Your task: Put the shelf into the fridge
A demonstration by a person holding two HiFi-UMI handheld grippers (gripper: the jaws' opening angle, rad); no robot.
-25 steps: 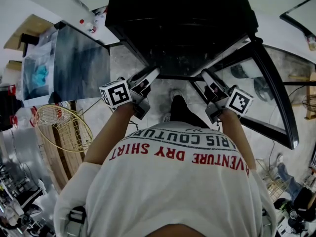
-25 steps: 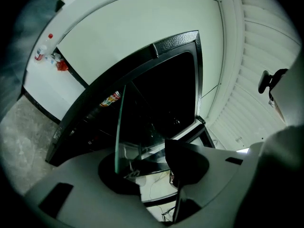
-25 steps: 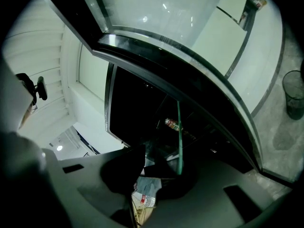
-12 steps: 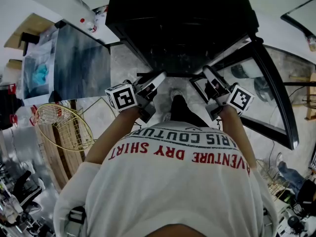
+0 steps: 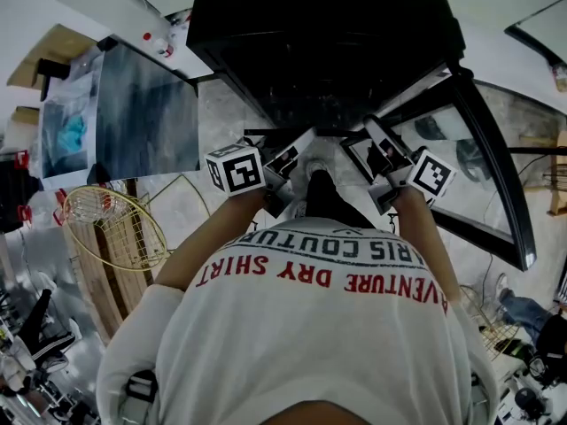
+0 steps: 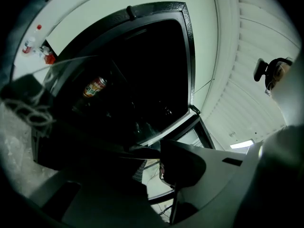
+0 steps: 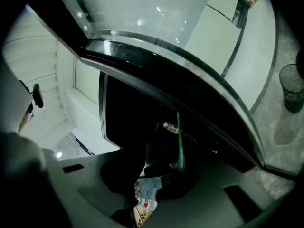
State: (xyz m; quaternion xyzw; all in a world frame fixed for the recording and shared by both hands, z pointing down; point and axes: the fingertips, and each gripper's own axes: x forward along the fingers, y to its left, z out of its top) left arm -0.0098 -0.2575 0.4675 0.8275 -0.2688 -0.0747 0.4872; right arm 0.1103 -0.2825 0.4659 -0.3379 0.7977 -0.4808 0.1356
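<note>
The black fridge point(image 5: 319, 42) stands with its glass door point(image 5: 469, 158) swung out to the right. The glass shelf lies level at the fridge's mouth, and its green edge point(image 7: 180, 141) shows between the right jaws. My right gripper point(image 5: 374, 138) is shut on that front edge. My left gripper point(image 5: 297, 149) is near the middle of the mouth with its jaws closing. A dark, thin shelf edge point(image 6: 140, 151) lies between them, and no pad is seen pressing on it. A drink can point(image 6: 95, 86) lies inside the fridge.
A gold wire basket point(image 5: 115, 228) leans on wooden slats at the left. A grey panel point(image 5: 146, 113) stands beside the fridge, with small bottles point(image 5: 159, 44) behind it. A dark bin point(image 7: 290, 87) stands on the floor. The person's shoe point(image 5: 314, 162) is below the shelf.
My left gripper has slid to the right along the fridge's mouth, toward the middle. My right gripper has stayed nearly where it was.
</note>
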